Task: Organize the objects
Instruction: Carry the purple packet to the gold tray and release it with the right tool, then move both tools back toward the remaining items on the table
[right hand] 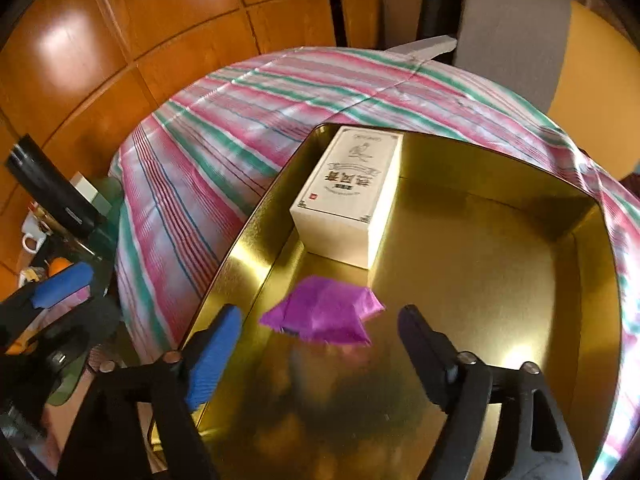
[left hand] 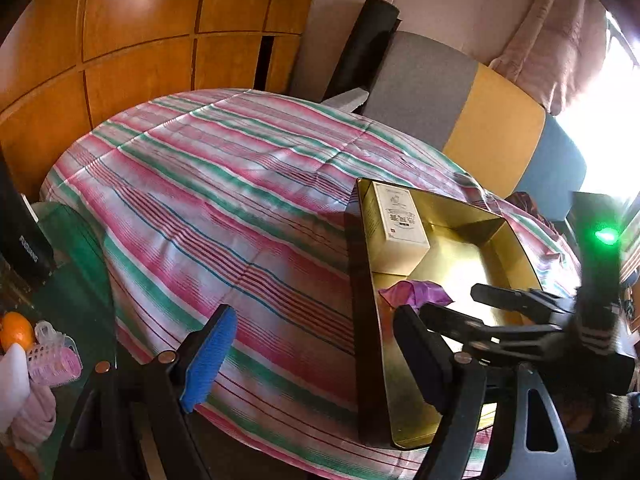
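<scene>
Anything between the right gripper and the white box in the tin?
Yes: in the right wrist view, a purple pouch lies on the gold tin's floor between the open right gripper and the white box.

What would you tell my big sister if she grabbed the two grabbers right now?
Left gripper: open, empty, over the striped cloth beside the gold tin.
Right gripper: open, empty, over the tin, with the purple pouch lying between its fingers.
In the tin: a white box in the far left corner and the purple pouch just in front of it.
Done, it seems: box and pouch are in the tin.
Left, probably: the pink hair rollers and an orange still sit on the green side surface to the left.
</scene>
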